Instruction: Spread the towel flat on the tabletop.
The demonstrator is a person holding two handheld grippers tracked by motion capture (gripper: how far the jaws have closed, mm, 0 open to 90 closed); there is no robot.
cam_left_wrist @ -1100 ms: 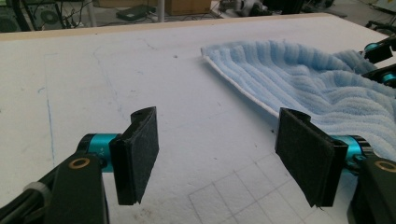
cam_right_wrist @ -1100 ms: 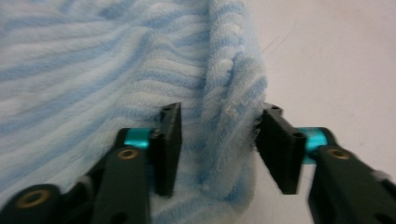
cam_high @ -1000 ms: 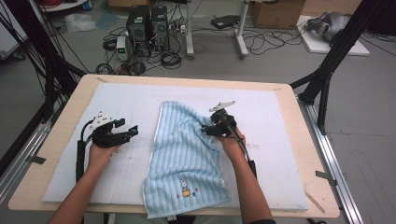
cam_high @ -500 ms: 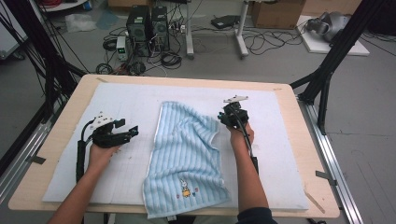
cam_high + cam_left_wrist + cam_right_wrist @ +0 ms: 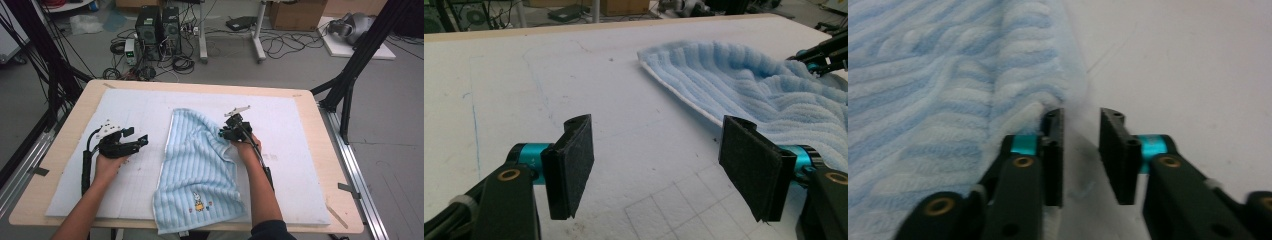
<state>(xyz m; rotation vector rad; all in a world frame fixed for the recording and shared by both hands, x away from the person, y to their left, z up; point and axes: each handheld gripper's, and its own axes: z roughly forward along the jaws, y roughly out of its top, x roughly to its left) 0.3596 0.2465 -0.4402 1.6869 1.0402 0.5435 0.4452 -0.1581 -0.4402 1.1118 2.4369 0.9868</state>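
A light blue striped towel with a small rabbit picture lies rumpled on the white mat, reaching to the table's near edge. My right gripper is at the towel's upper right edge. In the right gripper view its jaws have just been closing and pinch a thin fold of the towel border. My left gripper rests on the mat left of the towel. Its jaws stand wide apart with only bare mat between them, and the towel lies beyond to the right.
The mat covers a wooden table with rounded corners. Black frame posts stand at both sides. Computer towers, cables and boxes sit on the floor beyond the far edge.
My right gripper swung out to the right off the towel, then came back down onto its upper right edge, and its jaws narrowed onto the fabric. The left gripper has stayed put.
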